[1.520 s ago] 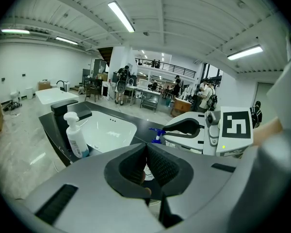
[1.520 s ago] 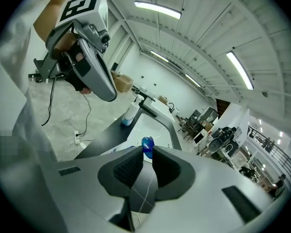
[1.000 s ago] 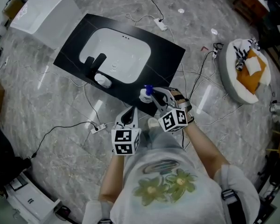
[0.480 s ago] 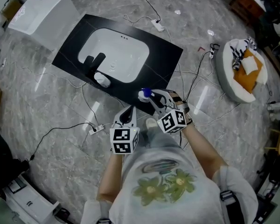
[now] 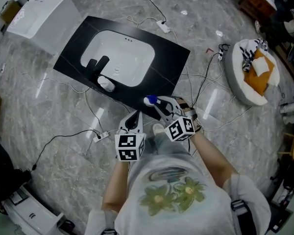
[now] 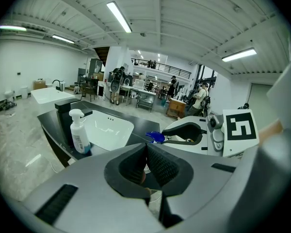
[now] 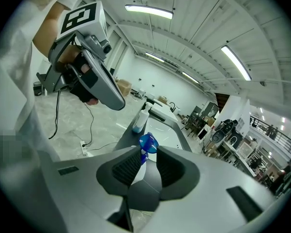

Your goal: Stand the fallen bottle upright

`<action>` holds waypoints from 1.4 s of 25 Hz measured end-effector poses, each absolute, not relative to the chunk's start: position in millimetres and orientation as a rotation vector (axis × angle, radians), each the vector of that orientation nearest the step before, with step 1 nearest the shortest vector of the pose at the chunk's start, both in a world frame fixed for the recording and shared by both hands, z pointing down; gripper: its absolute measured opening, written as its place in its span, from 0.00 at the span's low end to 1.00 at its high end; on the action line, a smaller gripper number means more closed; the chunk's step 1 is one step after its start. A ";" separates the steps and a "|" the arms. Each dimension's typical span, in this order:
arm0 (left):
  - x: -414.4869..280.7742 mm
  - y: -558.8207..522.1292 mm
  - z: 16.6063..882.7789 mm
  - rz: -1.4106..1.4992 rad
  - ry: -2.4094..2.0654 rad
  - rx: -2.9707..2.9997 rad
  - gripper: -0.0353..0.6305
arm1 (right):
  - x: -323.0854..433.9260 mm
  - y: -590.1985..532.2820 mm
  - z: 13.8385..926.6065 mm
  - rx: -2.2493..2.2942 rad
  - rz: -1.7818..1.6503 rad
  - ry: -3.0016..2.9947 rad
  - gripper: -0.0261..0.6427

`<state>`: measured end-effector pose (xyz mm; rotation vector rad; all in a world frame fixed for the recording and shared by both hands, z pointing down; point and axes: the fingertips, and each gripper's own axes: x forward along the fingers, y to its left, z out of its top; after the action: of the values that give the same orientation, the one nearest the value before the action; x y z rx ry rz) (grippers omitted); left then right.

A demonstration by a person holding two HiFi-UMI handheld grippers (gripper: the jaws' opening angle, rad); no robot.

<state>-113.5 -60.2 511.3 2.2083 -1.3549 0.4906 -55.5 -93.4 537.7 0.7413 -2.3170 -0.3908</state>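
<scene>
A white spray bottle with a blue trigger head (image 5: 150, 101) is at the near edge of the black counter (image 5: 171, 58). My right gripper (image 5: 158, 105) is shut on it. In the right gripper view the bottle's blue head (image 7: 148, 143) pokes out between the pads of the right gripper (image 7: 146, 160), with the white body pinched below. I cannot tell whether the bottle's base rests on the counter. My left gripper (image 5: 134, 119) hovers just left of it over the floor, shut and holding nothing; in its own view the left gripper (image 6: 145, 149) has its pads touching.
A white sink (image 5: 118, 58) with a black faucet (image 5: 99, 64) is set in the counter, with a white soap dispenser (image 5: 107, 83) beside it. A white box (image 5: 39, 16) stands far left. Cables and a power strip (image 5: 102, 135) lie on the marble floor. At the right lies a round white cushion (image 5: 245, 82).
Hardly anything has changed: the right gripper keeps its hold on the spray bottle at the counter's near edge, and the head view has drifted slightly. The left gripper stays where it was.
</scene>
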 end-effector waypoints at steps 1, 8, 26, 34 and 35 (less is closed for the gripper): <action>-113.7 -59.9 511.1 0.491 -1.356 2.208 0.08 | -55.4 -93.0 537.7 0.744 -0.388 -2.319 0.16; -113.8 -57.4 510.6 0.484 -1.360 2.200 0.08 | -54.1 -92.9 537.1 0.760 -0.370 -2.316 0.16; -113.8 -51.0 505.5 0.464 -1.370 2.198 0.08 | -35.7 -76.6 549.1 0.881 0.004 -2.363 0.16; -112.6 -48.1 493.3 0.441 -1.368 2.226 0.08 | -29.7 -68.2 527.4 0.971 0.228 -2.439 0.16; -112.5 -47.5 491.0 0.438 -1.368 2.230 0.08 | -30.0 -66.1 523.0 0.973 0.250 -2.454 0.16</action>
<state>-112.5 -47.5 491.0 2.2298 -1.3684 0.4381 -30.0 -66.1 523.0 0.9731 -2.4539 0.2503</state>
